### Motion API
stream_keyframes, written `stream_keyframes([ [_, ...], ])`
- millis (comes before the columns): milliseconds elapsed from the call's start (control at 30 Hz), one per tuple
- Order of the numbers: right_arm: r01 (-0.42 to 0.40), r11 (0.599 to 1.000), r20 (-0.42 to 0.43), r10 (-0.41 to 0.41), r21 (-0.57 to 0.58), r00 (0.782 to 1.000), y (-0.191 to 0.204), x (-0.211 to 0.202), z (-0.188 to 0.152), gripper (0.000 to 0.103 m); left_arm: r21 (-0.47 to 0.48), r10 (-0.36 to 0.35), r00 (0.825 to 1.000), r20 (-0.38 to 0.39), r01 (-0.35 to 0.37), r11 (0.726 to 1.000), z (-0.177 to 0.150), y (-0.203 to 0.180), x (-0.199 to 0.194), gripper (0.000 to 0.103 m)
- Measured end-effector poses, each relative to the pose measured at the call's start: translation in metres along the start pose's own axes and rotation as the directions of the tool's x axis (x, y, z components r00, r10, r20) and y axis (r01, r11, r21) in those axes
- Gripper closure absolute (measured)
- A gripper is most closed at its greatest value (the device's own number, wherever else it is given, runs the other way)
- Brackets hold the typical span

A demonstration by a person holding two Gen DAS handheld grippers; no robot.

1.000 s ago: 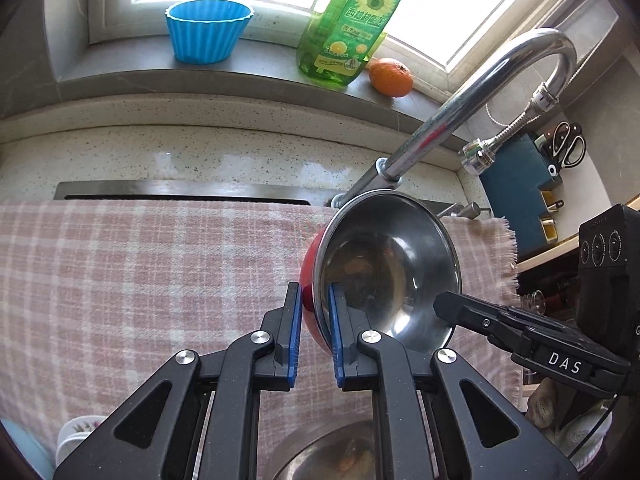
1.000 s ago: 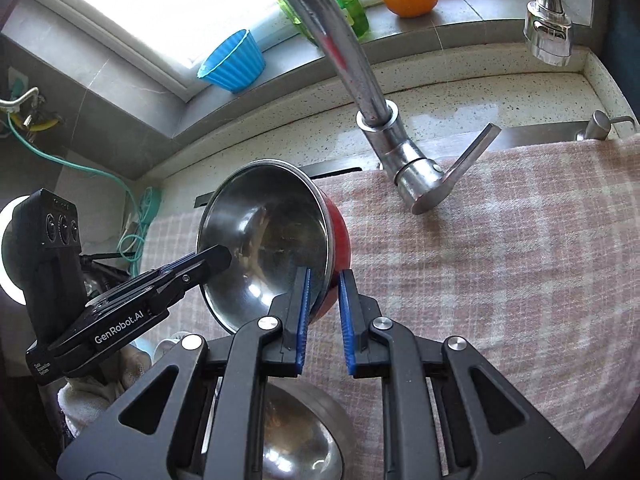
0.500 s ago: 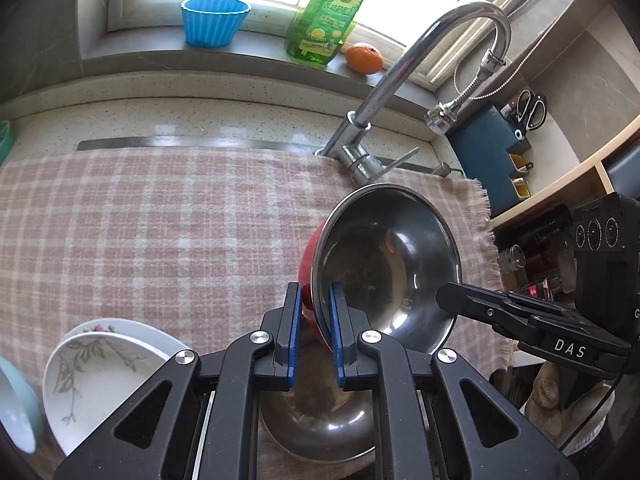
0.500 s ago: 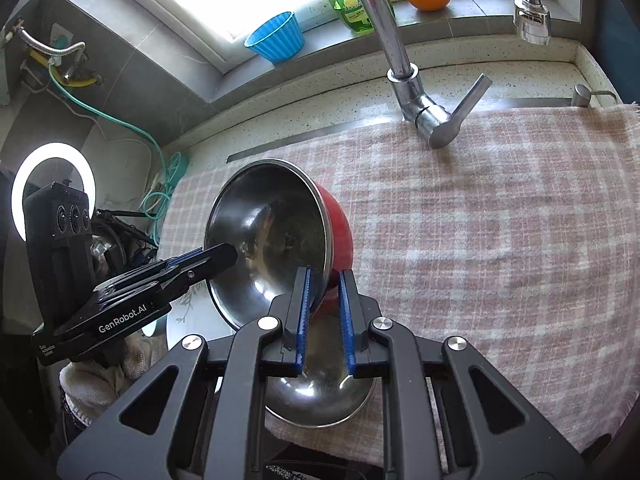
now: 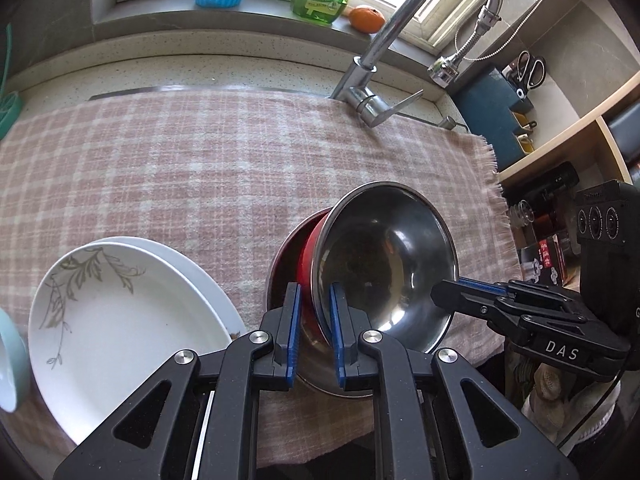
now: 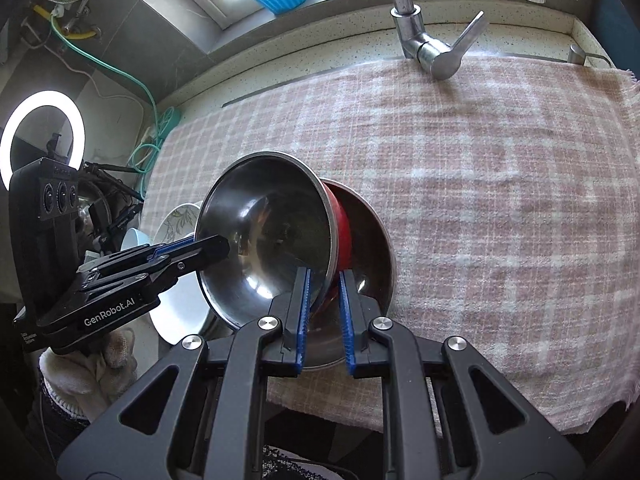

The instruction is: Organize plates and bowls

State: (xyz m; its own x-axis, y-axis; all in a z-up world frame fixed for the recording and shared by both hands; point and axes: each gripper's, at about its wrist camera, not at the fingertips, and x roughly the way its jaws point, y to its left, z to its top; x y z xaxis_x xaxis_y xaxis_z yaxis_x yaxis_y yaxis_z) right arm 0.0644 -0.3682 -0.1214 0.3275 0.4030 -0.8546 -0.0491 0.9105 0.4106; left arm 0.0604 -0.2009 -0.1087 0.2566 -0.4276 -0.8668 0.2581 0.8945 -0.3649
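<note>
Both grippers, left gripper [image 5: 314, 322] and right gripper [image 6: 323, 310], pinch the tilted red bowl [image 5: 386, 260] over the steel bowl [image 6: 374, 236]; uneven release clatters it.

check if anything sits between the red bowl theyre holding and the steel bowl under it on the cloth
Nothing visible does. The red bowl, gripped at opposite rims by the left gripper and right gripper, tilts right over the empty steel bowl on the checked cloth. The white plates lie off to the side.
</note>
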Motion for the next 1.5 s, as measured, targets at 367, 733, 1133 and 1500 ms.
stream_keyframes([
  [367, 0.052, 0.999, -0.031, -0.052, -0.010, 0.998, -0.004, 0.015, -0.010, 0.088, 0.039, 0.040, 0.999, -0.027, -0.039, 0.998, -0.010, -0.005, 0.014, 0.090],
  [733, 0.082, 0.996, -0.052, -0.084, -0.025, 0.995, 0.001, 0.026, -0.011, 0.087, 0.054, 0.080, 0.995, -0.052, -0.077, 0.996, -0.014, -0.004, 0.021, 0.090],
  [1133, 0.120, 0.992, -0.019, -0.121, -0.044, 0.993, 0.001, 0.023, -0.009, 0.079, 0.068, 0.092, 0.995, -0.047, -0.089, 0.994, -0.014, -0.009, 0.023, 0.088],
  [1500, 0.145, 0.986, 0.036, -0.142, -0.082, 0.989, 0.010, 0.011, -0.006, 0.071, 0.049, 0.081, 0.997, -0.008, -0.081, 0.996, -0.011, -0.007, 0.010, 0.088],
])
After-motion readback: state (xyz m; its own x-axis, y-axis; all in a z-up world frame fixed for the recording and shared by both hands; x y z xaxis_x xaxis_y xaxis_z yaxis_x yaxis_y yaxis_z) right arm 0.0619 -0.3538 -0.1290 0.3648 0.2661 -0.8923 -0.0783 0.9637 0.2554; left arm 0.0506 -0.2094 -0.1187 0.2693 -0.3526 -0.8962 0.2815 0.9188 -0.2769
